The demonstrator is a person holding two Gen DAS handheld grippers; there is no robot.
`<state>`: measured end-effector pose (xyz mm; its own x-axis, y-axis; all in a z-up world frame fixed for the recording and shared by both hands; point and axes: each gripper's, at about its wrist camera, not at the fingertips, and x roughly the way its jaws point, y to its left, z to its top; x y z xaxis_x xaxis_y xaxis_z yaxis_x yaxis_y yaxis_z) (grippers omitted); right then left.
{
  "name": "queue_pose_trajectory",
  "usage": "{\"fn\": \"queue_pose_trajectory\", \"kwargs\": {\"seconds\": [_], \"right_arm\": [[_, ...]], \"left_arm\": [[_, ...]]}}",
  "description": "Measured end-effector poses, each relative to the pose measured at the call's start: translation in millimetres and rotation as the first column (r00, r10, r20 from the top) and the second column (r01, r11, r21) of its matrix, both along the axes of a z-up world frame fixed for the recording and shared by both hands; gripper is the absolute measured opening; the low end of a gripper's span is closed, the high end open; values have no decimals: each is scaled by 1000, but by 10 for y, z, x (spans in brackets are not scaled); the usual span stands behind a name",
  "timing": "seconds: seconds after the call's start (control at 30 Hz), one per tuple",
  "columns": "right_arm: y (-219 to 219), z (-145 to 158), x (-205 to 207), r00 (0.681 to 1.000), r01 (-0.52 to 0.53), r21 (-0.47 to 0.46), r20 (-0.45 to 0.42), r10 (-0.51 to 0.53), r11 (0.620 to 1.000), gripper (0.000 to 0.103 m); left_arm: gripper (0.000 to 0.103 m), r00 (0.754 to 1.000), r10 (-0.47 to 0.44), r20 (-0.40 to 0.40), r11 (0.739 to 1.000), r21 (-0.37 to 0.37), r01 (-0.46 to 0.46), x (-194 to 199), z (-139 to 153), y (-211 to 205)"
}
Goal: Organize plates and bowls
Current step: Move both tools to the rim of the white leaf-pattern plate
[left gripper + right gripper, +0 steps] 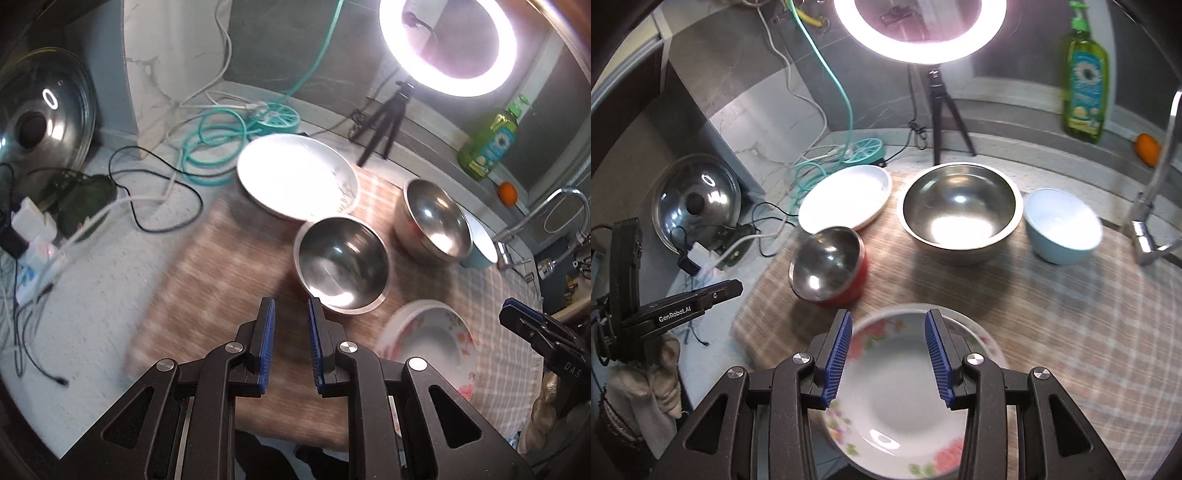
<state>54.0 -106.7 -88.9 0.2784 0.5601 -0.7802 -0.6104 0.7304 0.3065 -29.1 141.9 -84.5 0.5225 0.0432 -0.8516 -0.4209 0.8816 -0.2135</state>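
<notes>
Plates and bowls sit on the checked cloth (1052,314): floral-rimmed white plate (897,398) under the right gripper (888,354), whose jaws stand apart, empty. Left gripper (291,343), narrowly parted, hovers empty near the small steel bowl (341,262).

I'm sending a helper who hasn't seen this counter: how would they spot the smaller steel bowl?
Start at the checked cloth below the ring light. Near its left edge, beside the white plate, sits the smaller steel bowl. Unlike the larger all-steel bowl, its outside is red.
</notes>
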Motion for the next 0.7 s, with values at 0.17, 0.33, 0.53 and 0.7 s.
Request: {"fn": "queue_pose_trajectory", "kwargs": {"seconds": [0.17,0.33,0.53,0.7], "right_arm": [[354,6,178,997,60,19,-41,-59,998,38],[698,-44,417,986,145,40,-92,-141,989,38],[1126,-192,753,970,198,4,-144,-195,980,37],[1361,-401,1115,945,233,-40,-226,-236,972,37]], "left_arm": [[16,998,-61,-3,998,-13,61,294,-5,560],[16,989,-145,-30,989,-21,145,674,-121,948],[16,975,-217,-52,975,-57,214,1078,-318,1187],[16,968,-245,-63,967,-86,239,1410,-478,1273]]}}
